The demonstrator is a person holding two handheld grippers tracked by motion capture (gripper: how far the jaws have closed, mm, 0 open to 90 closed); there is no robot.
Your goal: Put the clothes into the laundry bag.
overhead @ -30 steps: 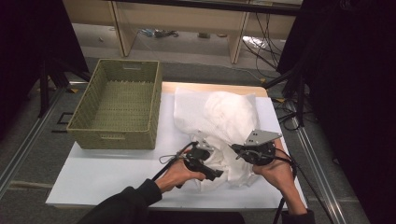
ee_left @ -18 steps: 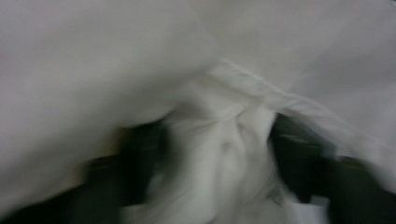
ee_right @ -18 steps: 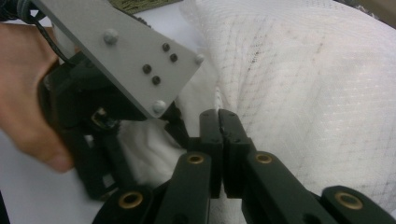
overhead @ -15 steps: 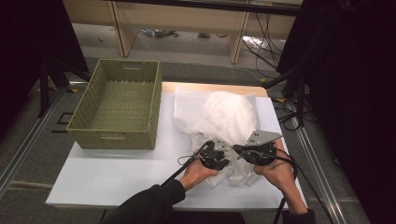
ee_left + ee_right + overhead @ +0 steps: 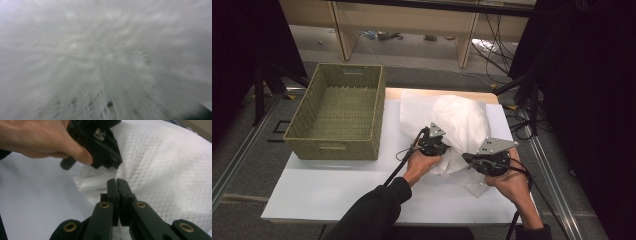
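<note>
A bulky white mesh bag (image 5: 462, 120) lies on the white tabletop (image 5: 327, 190), right of centre. My left gripper (image 5: 434, 145) is pushed into the bag's near left side. Its jaws have just been closing and are buried in gathered fabric, which puckers at its nose (image 5: 107, 162). In the left gripper view, blurred mesh (image 5: 105, 62) presses right against the camera. My right gripper (image 5: 472, 159) holds the bag's near edge. Its jaws (image 5: 117, 182) stand together, with the bag (image 5: 162, 170) pinched in a fold at the tips.
An empty woven green basket (image 5: 332, 149) stands at the table's far left. Behind the table are low shelves with cables (image 5: 497, 45). Dark stands and curtains flank both sides. Bare tabletop lies in front of the basket and along the near left.
My left hand has moved right and away from me, off the bag's near left edge and into its side. The right hand and its gripper have stayed put.
</note>
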